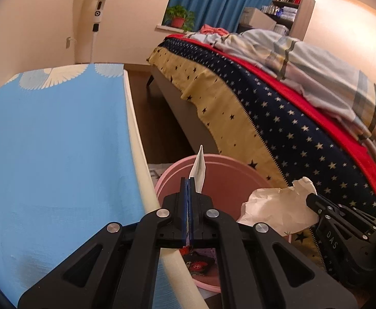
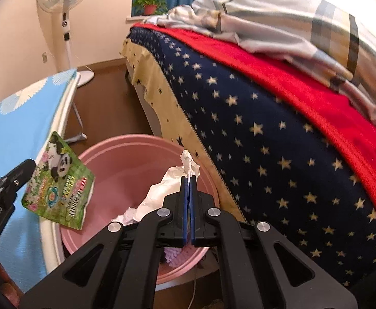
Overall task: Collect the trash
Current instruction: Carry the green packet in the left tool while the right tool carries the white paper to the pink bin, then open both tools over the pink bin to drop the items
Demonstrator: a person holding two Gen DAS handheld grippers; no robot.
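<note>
My left gripper (image 1: 188, 179) is shut on a green snack wrapper with a panda print (image 2: 59, 180). The left wrist view shows that wrapper (image 1: 198, 167) edge-on as a pale sliver. It hangs over the near rim of a pink bucket (image 2: 126, 141) that stands on the floor between table and bed. My right gripper (image 2: 188, 177) is shut on a crumpled white paper (image 2: 162, 188), held above the bucket's opening. In the left wrist view the paper (image 1: 278, 206) and right gripper (image 1: 310, 197) sit to the right over the bucket (image 1: 226, 159).
A table with a blue cloth (image 1: 59, 141) borders the bucket on the left. A bed with a star-patterned cover (image 2: 265, 128) borders it on the right. Inside the bucket lie a purple item (image 2: 175, 255) and white scraps (image 2: 126, 217). A standing fan (image 2: 64, 13) is far back.
</note>
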